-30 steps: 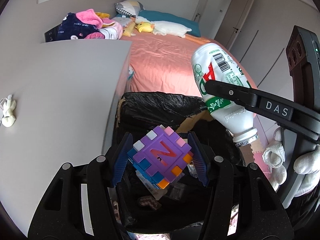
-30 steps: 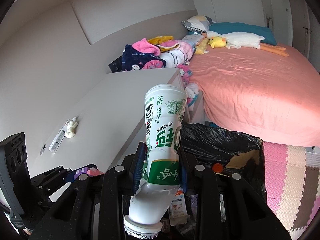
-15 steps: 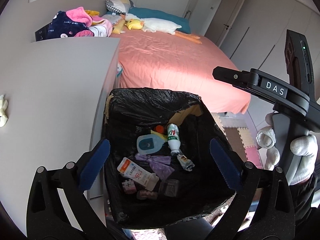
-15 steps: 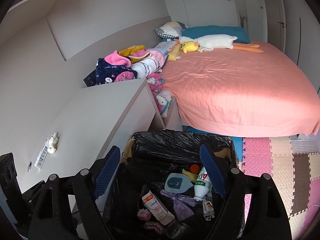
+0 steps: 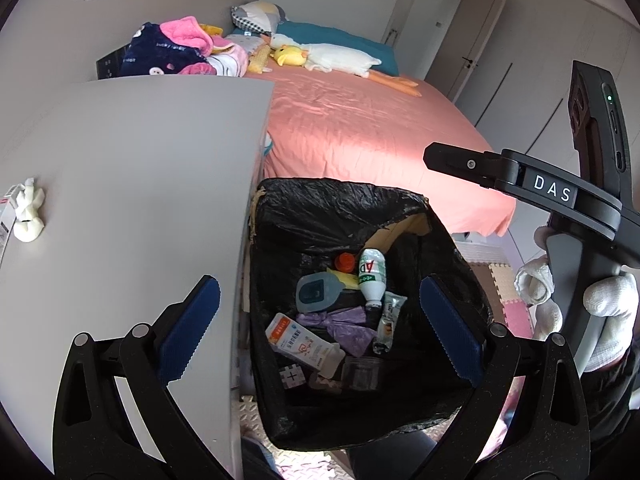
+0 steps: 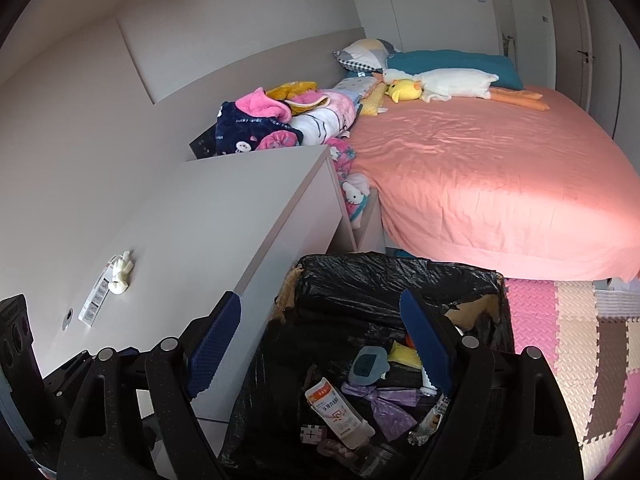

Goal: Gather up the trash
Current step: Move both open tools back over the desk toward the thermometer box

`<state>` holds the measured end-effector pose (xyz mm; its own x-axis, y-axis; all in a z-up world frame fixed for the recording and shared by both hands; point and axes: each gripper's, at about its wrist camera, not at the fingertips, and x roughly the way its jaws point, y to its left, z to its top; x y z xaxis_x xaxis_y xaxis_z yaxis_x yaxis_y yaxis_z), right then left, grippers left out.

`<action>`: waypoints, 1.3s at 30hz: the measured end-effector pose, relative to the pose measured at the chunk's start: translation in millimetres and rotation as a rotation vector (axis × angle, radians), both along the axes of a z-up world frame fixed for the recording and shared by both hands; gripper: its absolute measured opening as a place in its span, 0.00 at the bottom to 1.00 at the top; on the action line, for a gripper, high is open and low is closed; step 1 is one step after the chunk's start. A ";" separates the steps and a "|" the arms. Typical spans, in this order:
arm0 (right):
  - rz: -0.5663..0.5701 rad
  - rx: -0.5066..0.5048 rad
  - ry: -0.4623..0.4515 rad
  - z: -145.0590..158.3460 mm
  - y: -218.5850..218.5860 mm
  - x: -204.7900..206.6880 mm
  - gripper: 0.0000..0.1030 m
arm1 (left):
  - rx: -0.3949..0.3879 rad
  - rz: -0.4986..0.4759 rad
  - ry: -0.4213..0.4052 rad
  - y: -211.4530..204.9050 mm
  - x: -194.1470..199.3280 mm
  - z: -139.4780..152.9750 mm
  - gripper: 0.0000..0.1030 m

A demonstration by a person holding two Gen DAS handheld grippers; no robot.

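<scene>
A bin lined with a black bag (image 5: 320,208) (image 6: 384,276) stands between the grey desk and the bed. Inside lie a white AD bottle (image 5: 373,272), a puzzle cube (image 5: 293,376) (image 6: 312,434), a white and orange packet (image 5: 300,342) (image 6: 334,408), a purple bag (image 5: 340,320) and a blue-grey pouch (image 5: 318,292). My left gripper (image 5: 316,330) is open and empty above the bin. My right gripper (image 6: 320,344) is open and empty above the bin; it also shows in the left wrist view (image 5: 520,184).
A grey desk (image 5: 132,168) (image 6: 224,216) stands left of the bin, with a small white toy and a tag (image 5: 28,210) (image 6: 120,276) on it. A pink bed (image 5: 360,128) (image 6: 492,184) lies beyond. Foam floor mats (image 6: 576,340) are on the right.
Both grippers opened. The puzzle cube dropped from the left one and the AD bottle from the right one into the bin. Both grippers then rose a little above the bin.
</scene>
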<state>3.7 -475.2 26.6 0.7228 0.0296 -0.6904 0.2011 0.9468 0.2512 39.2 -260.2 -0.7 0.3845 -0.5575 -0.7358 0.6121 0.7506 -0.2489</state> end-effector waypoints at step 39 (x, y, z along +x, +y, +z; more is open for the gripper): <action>0.215 -0.027 0.064 -24.8 168.0 110.3 0.80 | 0.086 0.373 -0.085 205.2 90.1 -10.1 0.94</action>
